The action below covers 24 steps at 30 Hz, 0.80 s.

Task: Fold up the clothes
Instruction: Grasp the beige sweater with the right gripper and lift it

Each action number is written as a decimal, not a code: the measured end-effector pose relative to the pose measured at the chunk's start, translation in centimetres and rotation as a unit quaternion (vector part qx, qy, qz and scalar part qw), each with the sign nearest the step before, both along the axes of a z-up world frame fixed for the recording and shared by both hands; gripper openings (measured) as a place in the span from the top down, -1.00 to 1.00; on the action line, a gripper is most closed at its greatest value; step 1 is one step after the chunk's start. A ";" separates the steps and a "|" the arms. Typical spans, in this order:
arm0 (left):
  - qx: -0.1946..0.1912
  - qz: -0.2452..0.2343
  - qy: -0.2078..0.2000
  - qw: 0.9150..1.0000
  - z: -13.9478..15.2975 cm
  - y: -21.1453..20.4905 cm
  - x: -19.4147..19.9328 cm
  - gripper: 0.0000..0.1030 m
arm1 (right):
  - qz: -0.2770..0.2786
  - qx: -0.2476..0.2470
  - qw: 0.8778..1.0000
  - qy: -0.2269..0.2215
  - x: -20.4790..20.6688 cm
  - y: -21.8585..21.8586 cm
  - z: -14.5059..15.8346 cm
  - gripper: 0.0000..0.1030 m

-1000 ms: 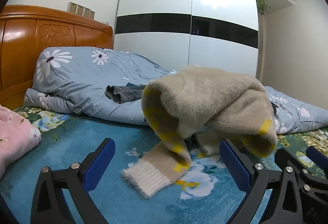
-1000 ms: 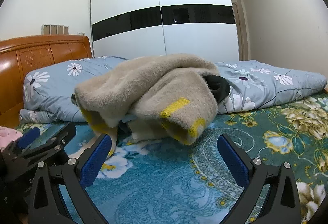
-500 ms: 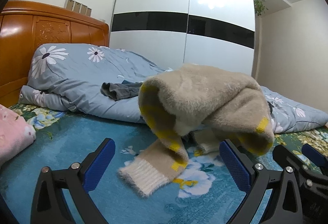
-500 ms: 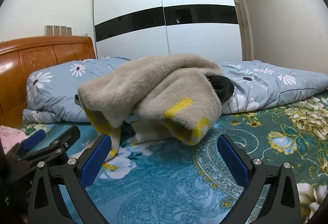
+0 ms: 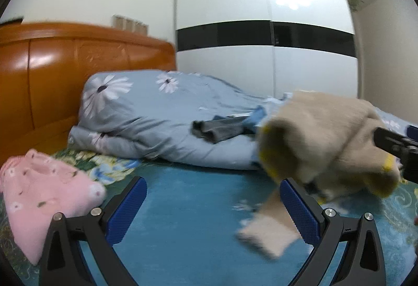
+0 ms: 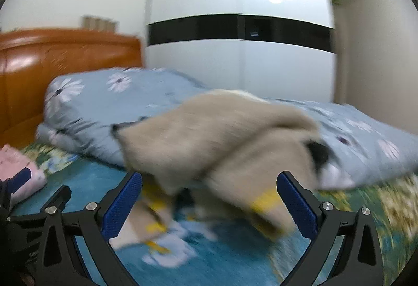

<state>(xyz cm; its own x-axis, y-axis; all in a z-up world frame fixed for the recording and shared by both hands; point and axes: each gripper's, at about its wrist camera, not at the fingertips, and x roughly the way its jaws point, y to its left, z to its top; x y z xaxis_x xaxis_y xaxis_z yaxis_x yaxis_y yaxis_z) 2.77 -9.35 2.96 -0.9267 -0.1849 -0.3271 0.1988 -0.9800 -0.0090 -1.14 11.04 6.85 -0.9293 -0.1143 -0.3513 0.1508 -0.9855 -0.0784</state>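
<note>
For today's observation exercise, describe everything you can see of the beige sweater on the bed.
The sweater is fluffy beige knit with yellow patches and a paler ribbed cuff. It lies bunched in a loose heap on the blue floral bedspread, one sleeve trailing forward onto it, its back against the grey-blue quilt. It looks blurred in both views. Neither open gripper holds it.

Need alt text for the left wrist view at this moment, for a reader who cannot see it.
The open left gripper points across a blue floral bedsheet, holding nothing. A beige fuzzy sweater with yellow patches is heaped at right, blurred, and a folded pink garment lies at left. Behind are a grey-blue daisy duvet, a wooden headboard and a white wardrobe.
</note>
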 end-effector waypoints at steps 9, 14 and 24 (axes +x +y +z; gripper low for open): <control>0.034 0.036 -0.011 0.999 -0.1 -5.1 0.8 -1.00 | 0.009 0.128 0.991 -0.041 -7.8 -9.3 -2.3 -1.00; 0.064 0.024 -0.013 0.998 -0.2 -5.7 1.1 -1.00 | -0.047 0.159 0.985 -0.042 -10.4 -9.1 -1.4 -0.77; 0.048 -0.011 -0.023 0.998 0.7 -5.8 2.9 -1.00 | -0.095 0.061 0.993 -0.026 -7.7 -2.0 6.6 0.68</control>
